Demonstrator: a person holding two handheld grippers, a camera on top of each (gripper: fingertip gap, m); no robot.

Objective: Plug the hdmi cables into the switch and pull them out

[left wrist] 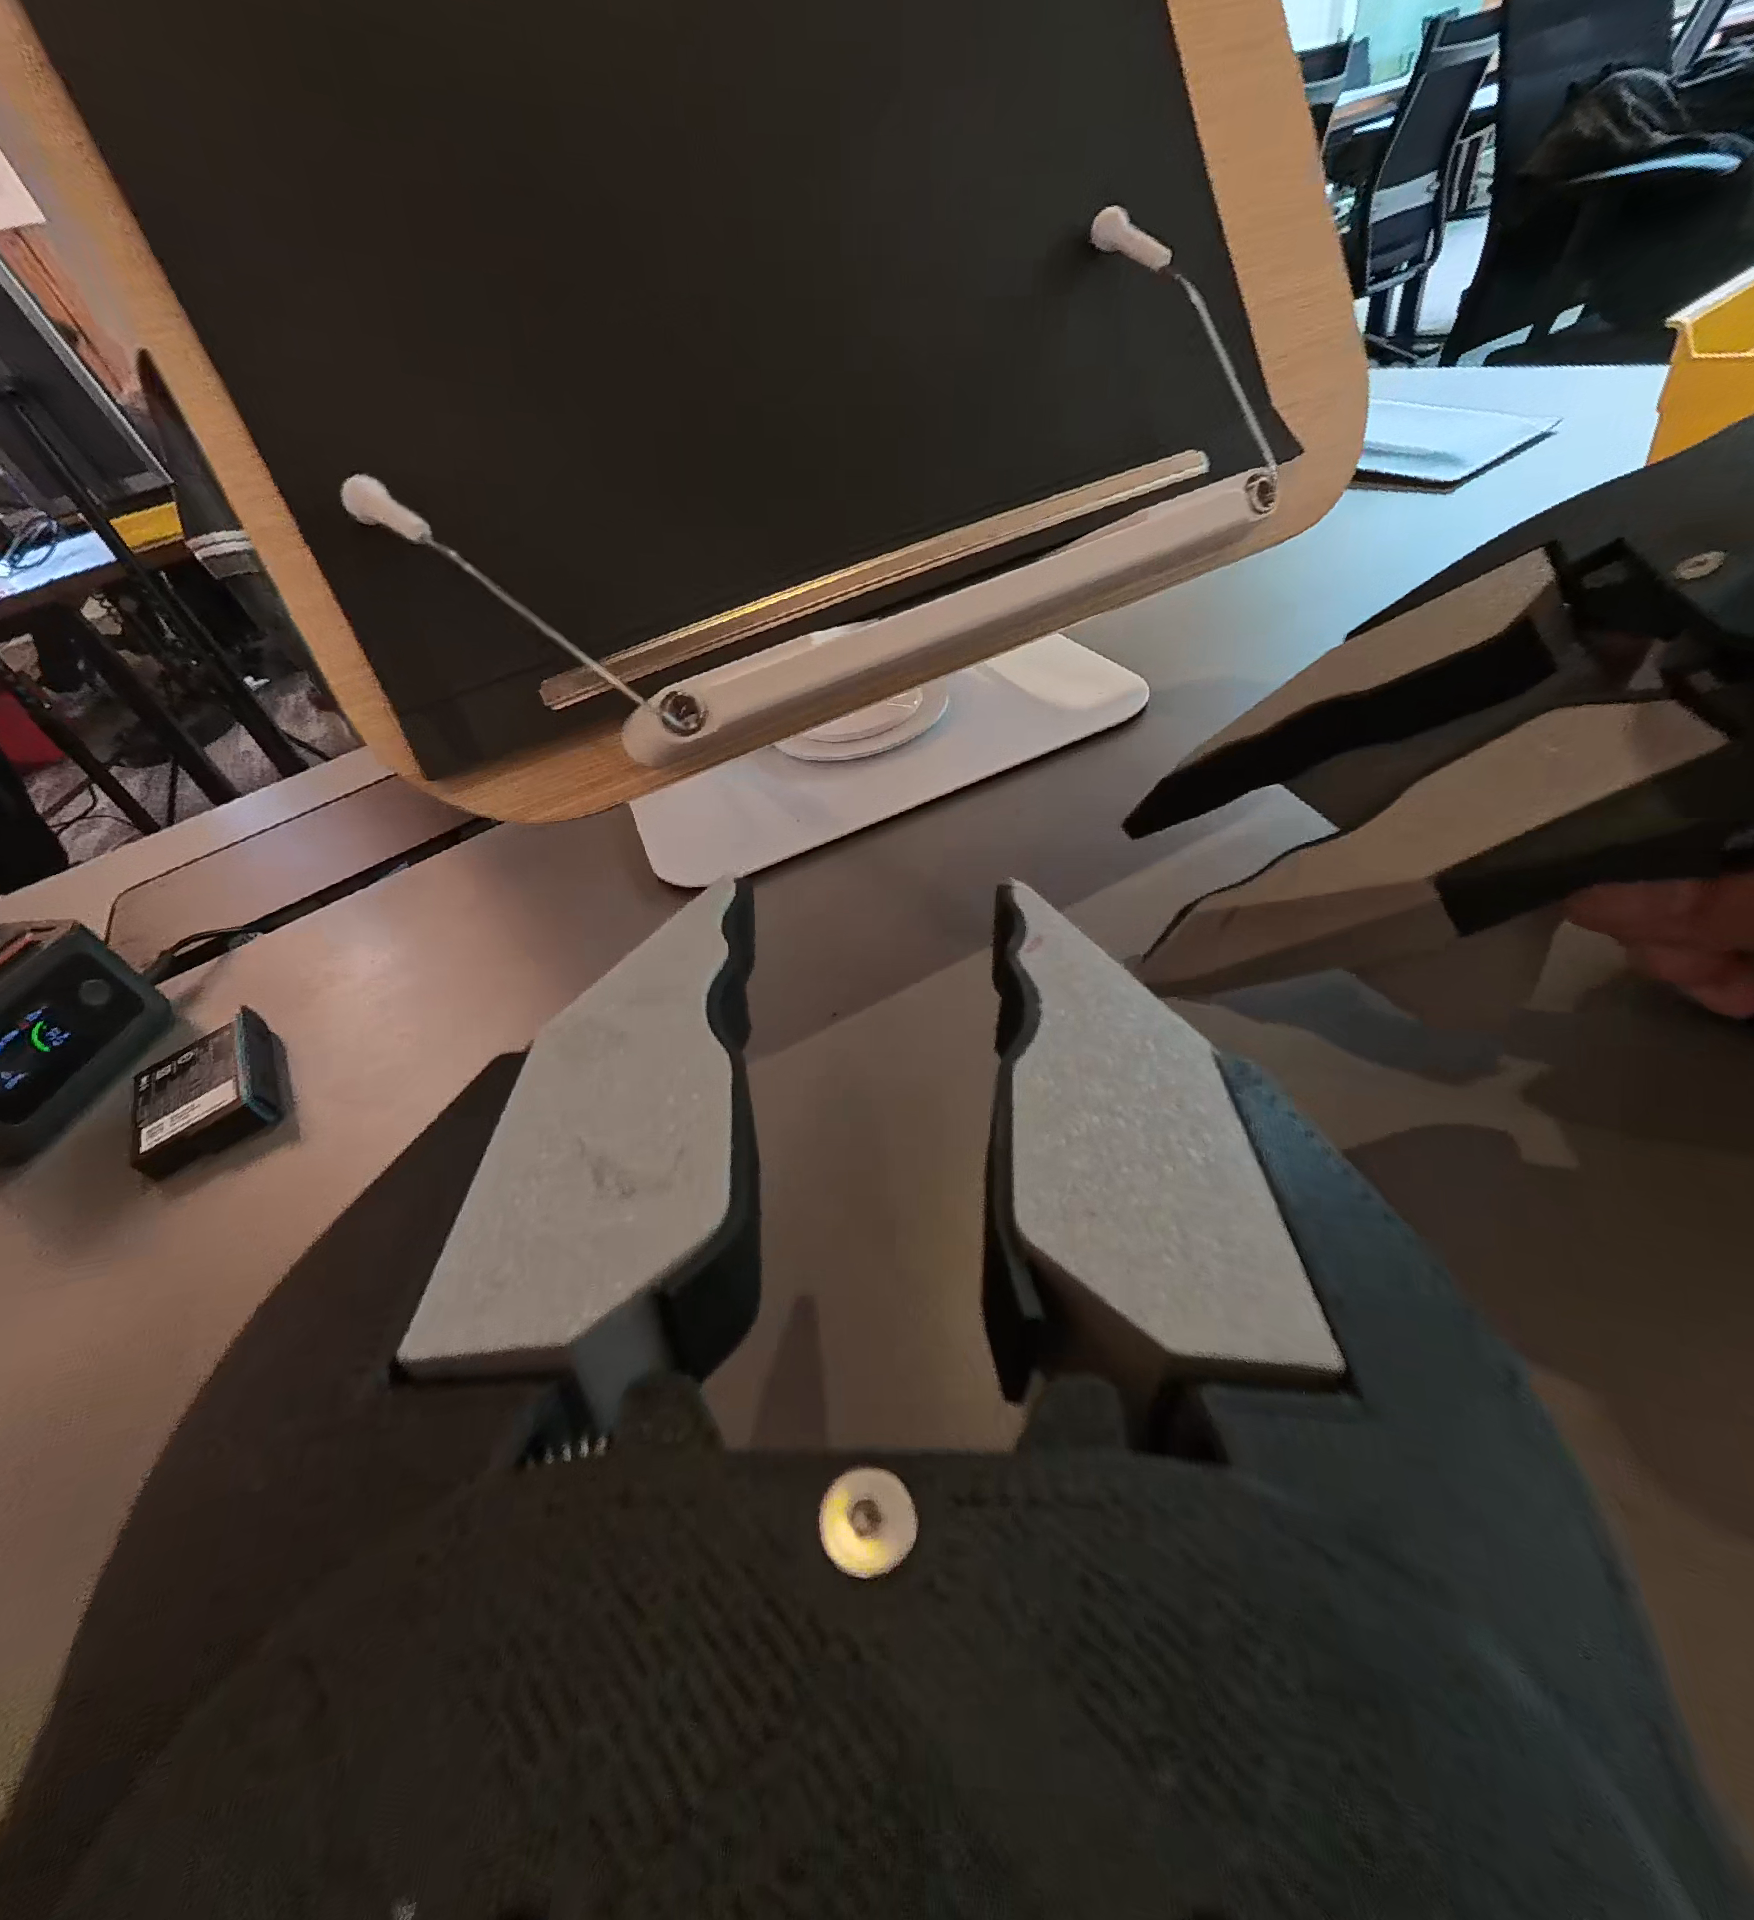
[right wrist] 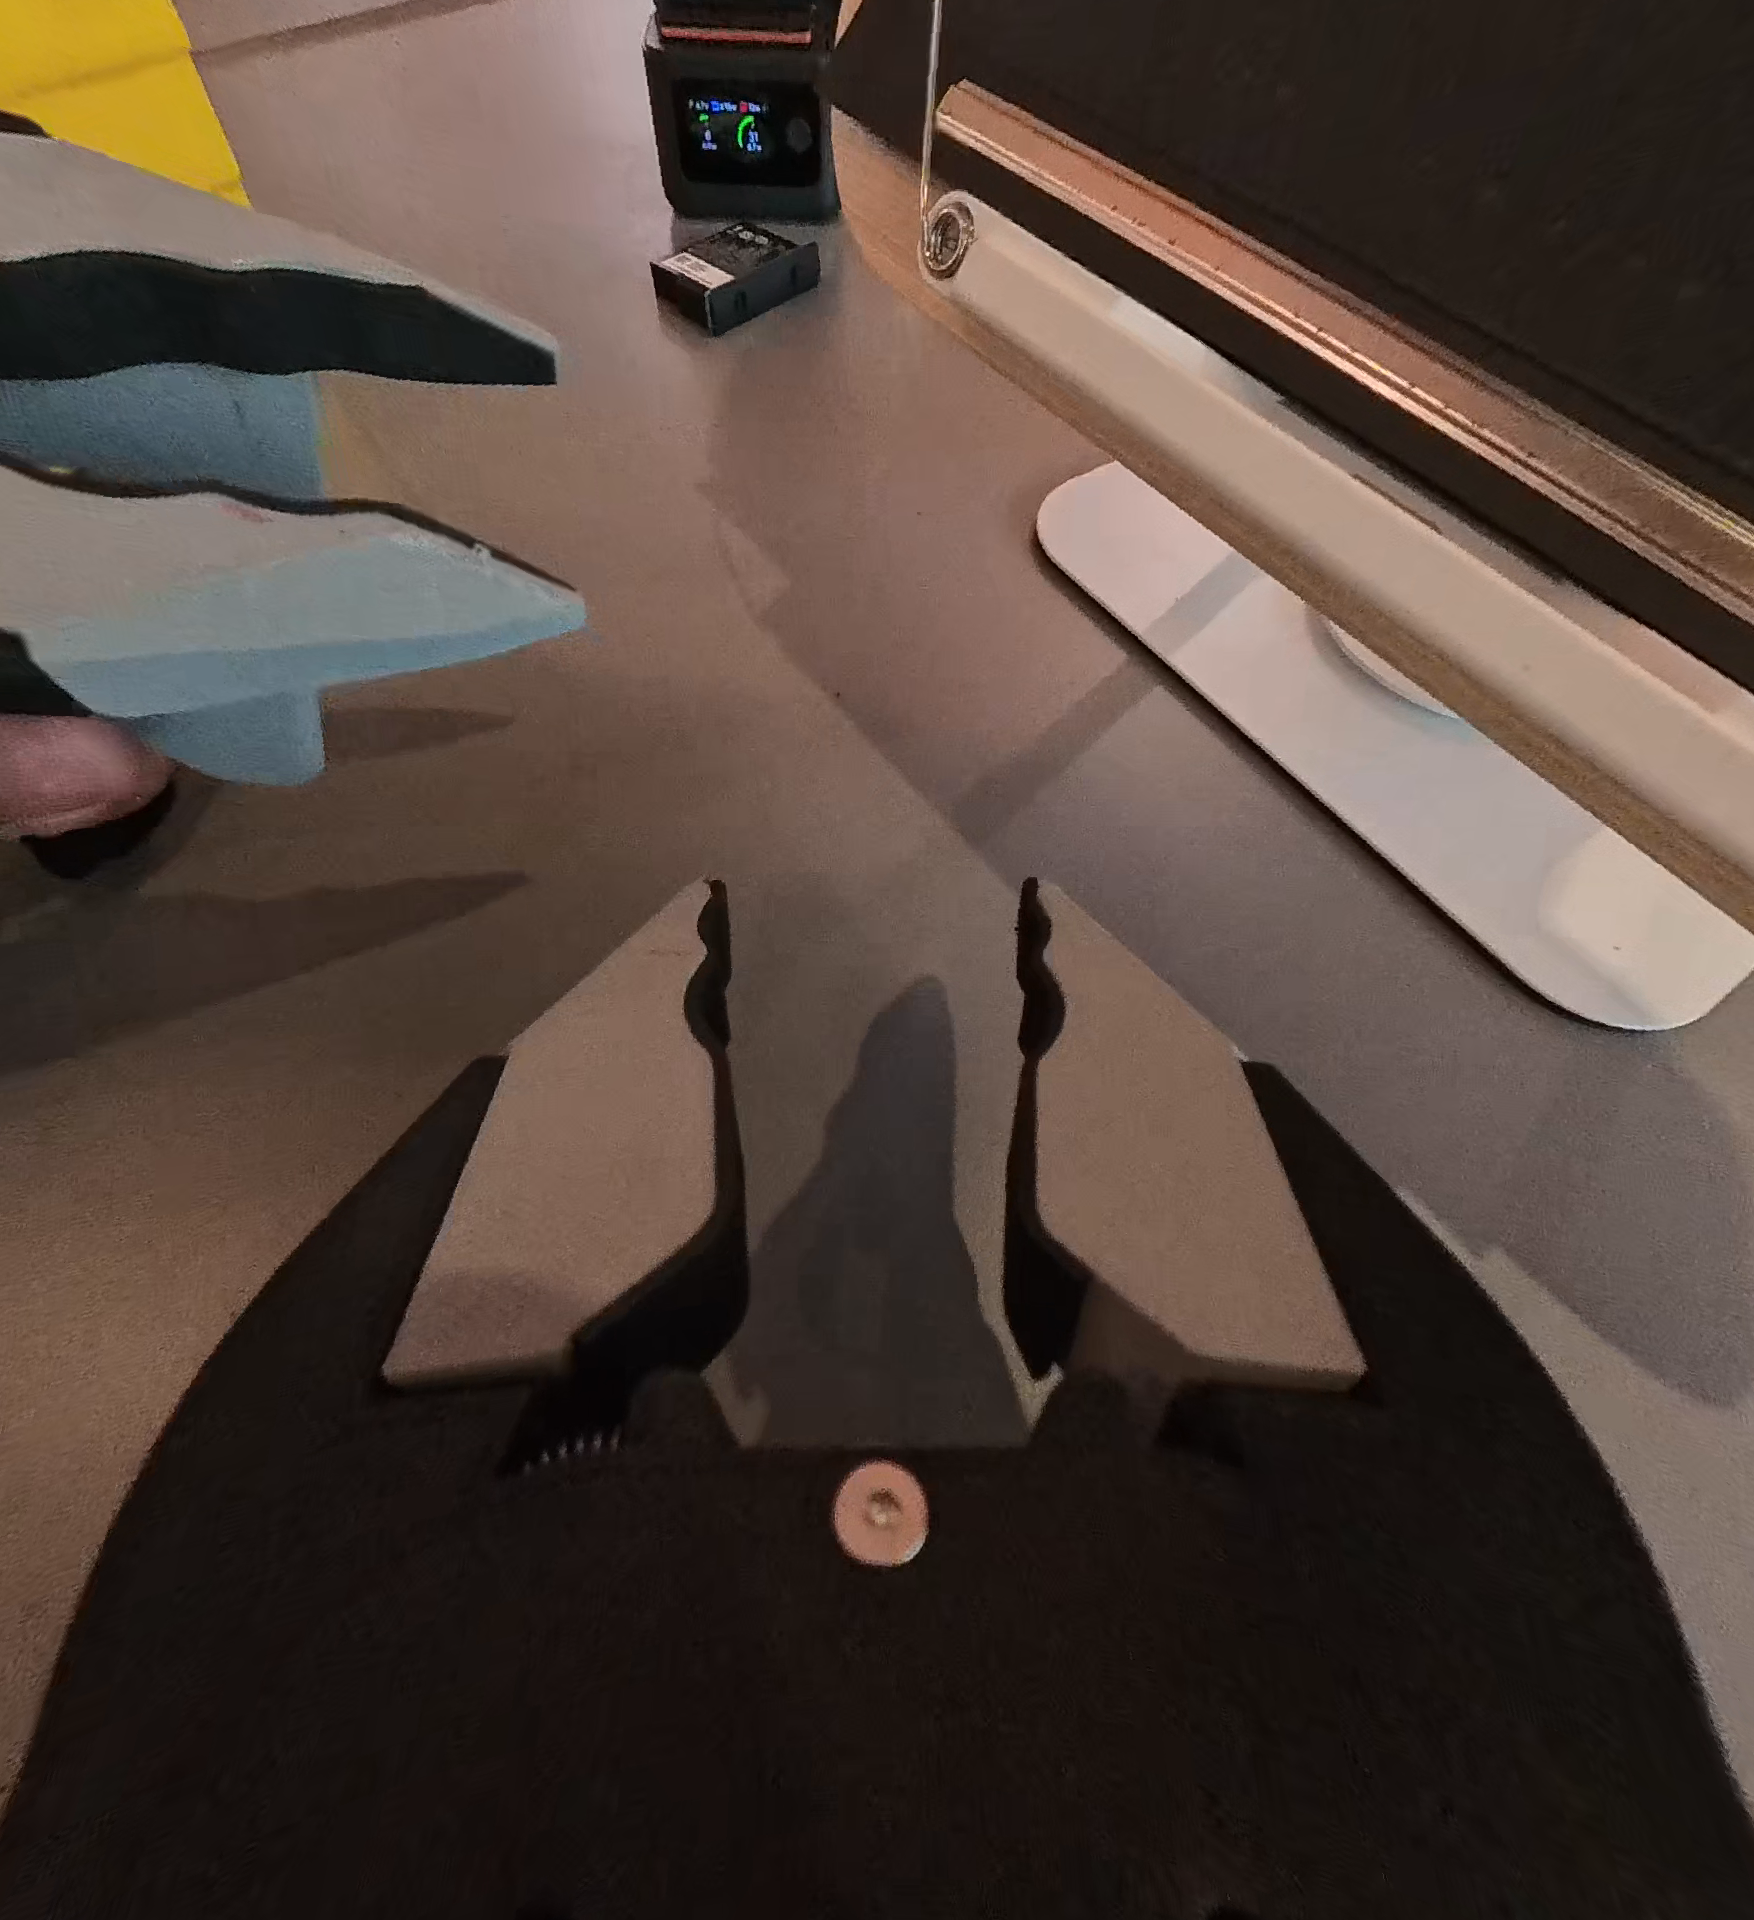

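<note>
Neither cables nor switch appear in either view, so their direction cannot be told; left claw (left wrist: 868,904) and right claw (right wrist: 873,899) both stand wide, empty, over bare table (right wrist: 852,623).

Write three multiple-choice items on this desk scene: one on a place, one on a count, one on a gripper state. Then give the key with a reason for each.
1. Where does the small black battery lie?
A. On the white stand base
B. On the desk beside the charger with the lit screen
C. Between the left gripper's fingers

2. How many wire page clips does the book stand carry?
A. Two
B. Four
C. None

3. What state is the right gripper in?
A. Shut on a cable
B. Shut on nothing
C. Open and empty

Key: B, it rests on the desk next to the charger; A, one clip to the left, one to the right; C, bare desk shows between its spread fingers.
</note>
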